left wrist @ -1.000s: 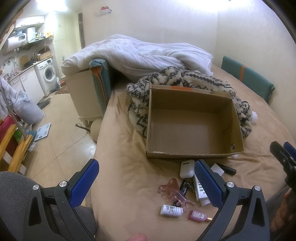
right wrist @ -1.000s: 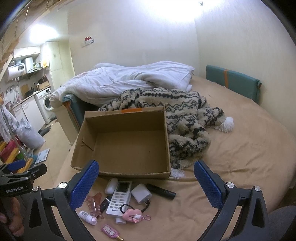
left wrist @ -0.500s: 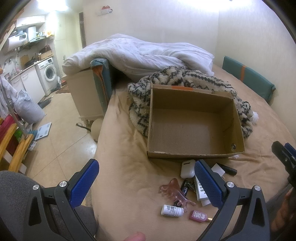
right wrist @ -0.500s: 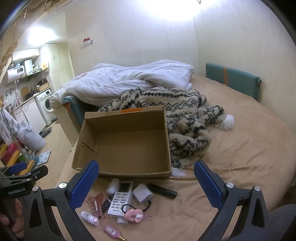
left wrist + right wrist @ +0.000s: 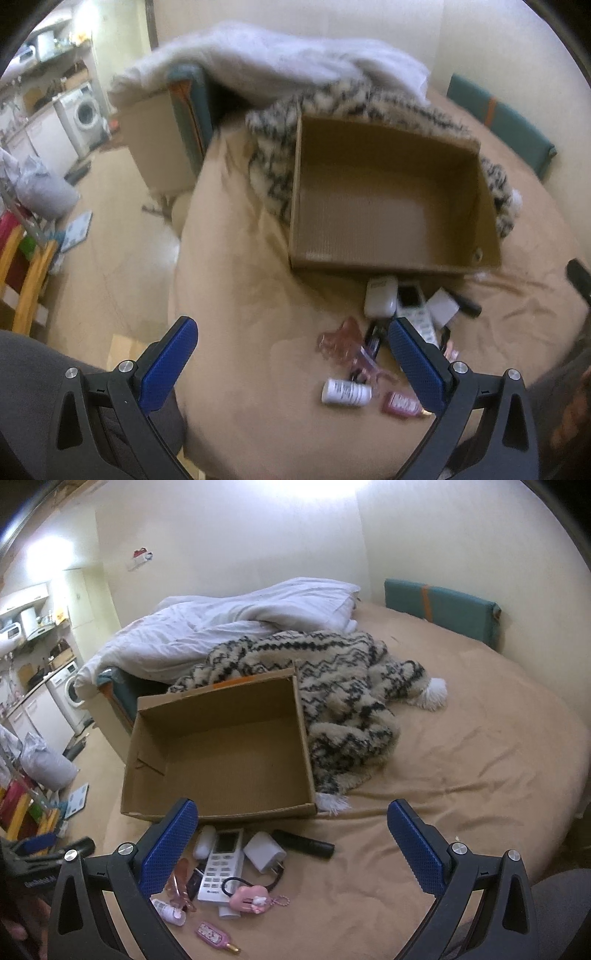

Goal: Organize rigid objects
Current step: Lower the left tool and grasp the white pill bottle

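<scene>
On the bed: my cardboard box sits open, nothing inside.
Small items: remote, white charger, black tube, pink keychain, just before the box's near wall.
Left gripper: my jaws spread wide, holding nothing.
Right gripper: my jaws spread wide, holding nothing.

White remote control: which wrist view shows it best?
The right wrist view: the white remote control lies sharp and almost whole, screen and buttons visible. In the left wrist view it is motion-blurred, its near end hidden behind a blue finger.
</scene>
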Available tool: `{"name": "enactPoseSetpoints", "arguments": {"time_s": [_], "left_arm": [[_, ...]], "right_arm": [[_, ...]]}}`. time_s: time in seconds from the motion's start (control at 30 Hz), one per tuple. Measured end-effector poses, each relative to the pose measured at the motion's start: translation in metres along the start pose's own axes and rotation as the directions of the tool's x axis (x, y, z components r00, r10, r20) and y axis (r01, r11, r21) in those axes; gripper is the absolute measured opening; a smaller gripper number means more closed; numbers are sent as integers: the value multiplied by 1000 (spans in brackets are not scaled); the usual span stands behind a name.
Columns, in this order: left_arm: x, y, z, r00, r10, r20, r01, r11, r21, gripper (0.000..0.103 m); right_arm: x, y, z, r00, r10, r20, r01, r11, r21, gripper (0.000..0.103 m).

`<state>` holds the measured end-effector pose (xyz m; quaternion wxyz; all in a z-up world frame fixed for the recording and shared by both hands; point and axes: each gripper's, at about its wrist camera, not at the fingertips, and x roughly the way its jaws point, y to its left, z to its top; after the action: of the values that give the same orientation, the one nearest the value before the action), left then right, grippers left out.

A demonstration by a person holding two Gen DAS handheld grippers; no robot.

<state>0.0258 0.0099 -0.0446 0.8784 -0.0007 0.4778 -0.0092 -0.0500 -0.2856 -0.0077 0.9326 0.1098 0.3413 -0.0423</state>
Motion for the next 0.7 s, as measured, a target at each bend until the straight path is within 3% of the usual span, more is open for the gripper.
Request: {"name": "enactPoseSetpoints", "arguments": {"time_s": [0.1,0.2,0.27,0.33,0.43,0.57,0.7], "left_arm": [[24,-4,-3,994,13,-112,-10,999,31,101],[47,-6,-6,970,-13,-243,19,999,26,92],[63,-12,-13,940,-37,-338,58,997,52,86],[74,-23,-22,909,-51,-413,95,992,86,73],[87,-40,-38,866,-54,-497,141,980,139,72],[97,-55,-49,846,-34,-531,155,971,184,70],[107,-64,-49,845,-2,-535,140,966,216,55]], "right_arm": [[2,-2,0,1000,5,-17,-5,1000,15,103],[8,-3,-2,999,11,-42,-10,1000,25,103],[10,-5,-2,998,15,-58,-13,999,35,103],[12,-6,-3,997,19,-73,-16,999,43,103],[15,-8,-5,995,25,-92,-19,998,58,103],[18,-11,-6,993,28,-115,-19,997,80,103],[22,-11,-8,991,25,-133,-14,997,80,103]]}}
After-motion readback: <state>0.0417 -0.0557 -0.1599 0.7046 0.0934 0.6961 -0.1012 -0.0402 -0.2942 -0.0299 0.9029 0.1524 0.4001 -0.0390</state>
